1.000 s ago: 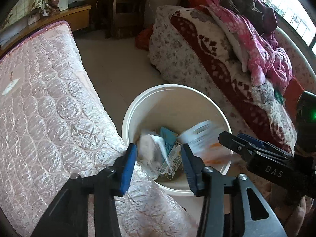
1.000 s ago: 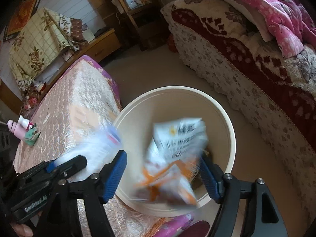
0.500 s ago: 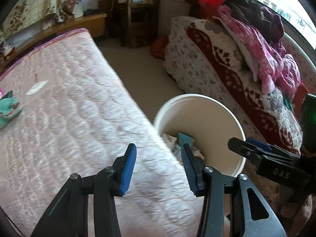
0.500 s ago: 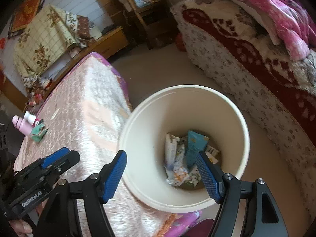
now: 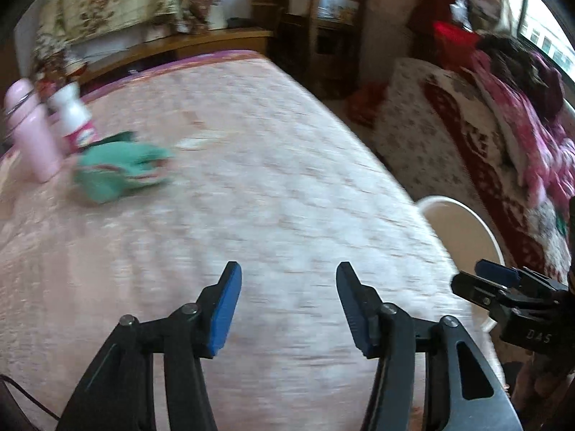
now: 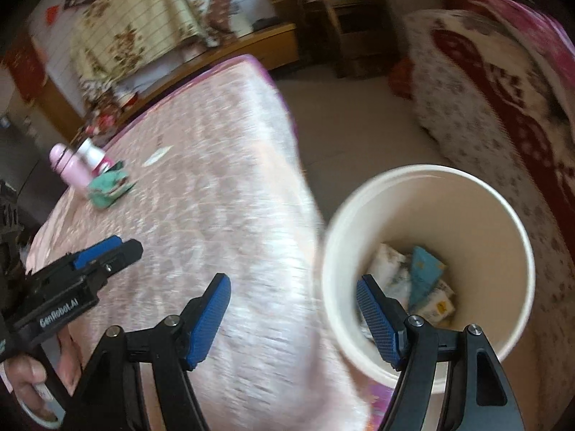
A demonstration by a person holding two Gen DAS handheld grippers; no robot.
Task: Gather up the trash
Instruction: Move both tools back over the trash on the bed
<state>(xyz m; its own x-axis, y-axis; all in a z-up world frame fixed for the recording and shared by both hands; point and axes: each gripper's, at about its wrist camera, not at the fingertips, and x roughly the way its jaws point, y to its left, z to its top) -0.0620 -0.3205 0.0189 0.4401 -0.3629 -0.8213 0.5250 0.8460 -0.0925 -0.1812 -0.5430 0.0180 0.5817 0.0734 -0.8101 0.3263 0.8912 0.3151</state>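
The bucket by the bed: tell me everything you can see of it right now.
The bucket is round, cream-white, plastic by the look of it, and upright on the floor against the edge of the pink quilted bed. It is open-topped, with a smooth rim. At the bottom lie crumpled wrappers, white and teal. Neither gripper touches it.

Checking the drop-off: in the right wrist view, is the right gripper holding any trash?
No: the right gripper stands open with nothing between its pads, and wrappers lie in the bucket.
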